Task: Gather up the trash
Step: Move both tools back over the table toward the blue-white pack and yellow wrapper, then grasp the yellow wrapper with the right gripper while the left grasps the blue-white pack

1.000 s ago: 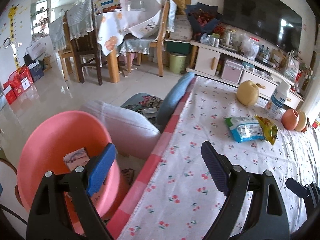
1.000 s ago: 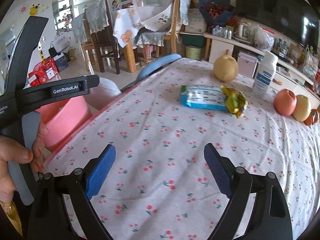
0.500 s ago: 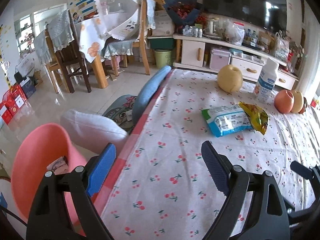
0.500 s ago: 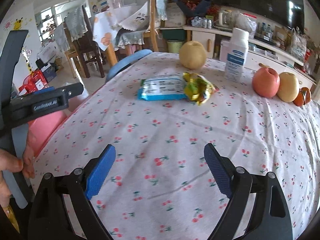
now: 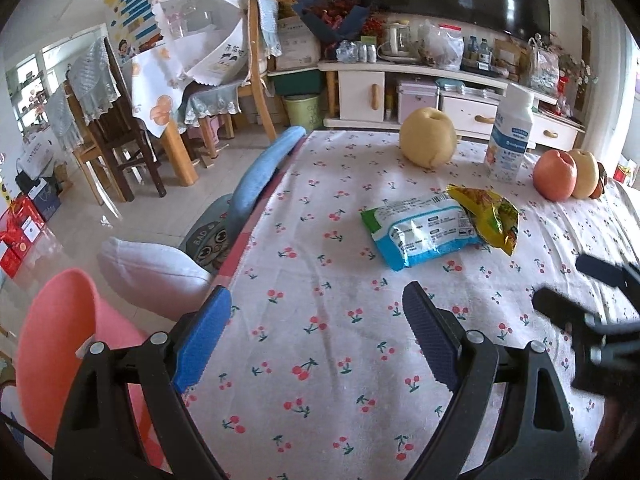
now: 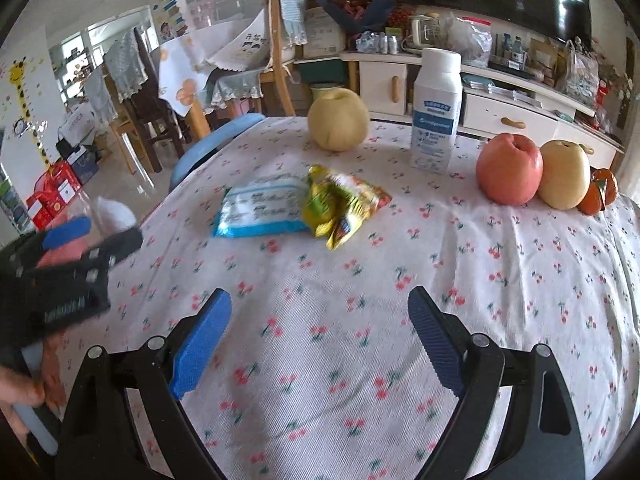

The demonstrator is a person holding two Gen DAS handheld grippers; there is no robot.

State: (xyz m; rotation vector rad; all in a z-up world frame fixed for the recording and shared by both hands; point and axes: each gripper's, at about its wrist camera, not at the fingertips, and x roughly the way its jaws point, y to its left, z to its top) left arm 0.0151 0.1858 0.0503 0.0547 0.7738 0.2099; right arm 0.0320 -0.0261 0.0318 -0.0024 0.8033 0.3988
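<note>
A blue and white wrapper (image 5: 416,230) (image 6: 262,209) lies flat on the cherry-print tablecloth (image 5: 320,344) (image 6: 500,280), with a crumpled yellow snack bag (image 5: 486,216) (image 6: 340,204) touching its right end. My left gripper (image 5: 316,334) is open and empty, hovering over the cloth short of the wrapper. My right gripper (image 6: 320,330) is open and empty too, nearer than both wrappers. A pink bin (image 5: 56,344) stands on the floor left of the table.
Behind the trash stand a yellow pear (image 6: 338,120), a white bottle (image 6: 436,108), a red apple (image 6: 508,168) and another pear (image 6: 564,174). A blue chair back (image 5: 264,172) and a white cushion (image 5: 152,268) sit along the table's left edge.
Both grippers have swung rightward over the table toward the wrappers, which now lie more centred and closer. The pink bin has slid to the left edge of the left view. The jaws stayed open.
</note>
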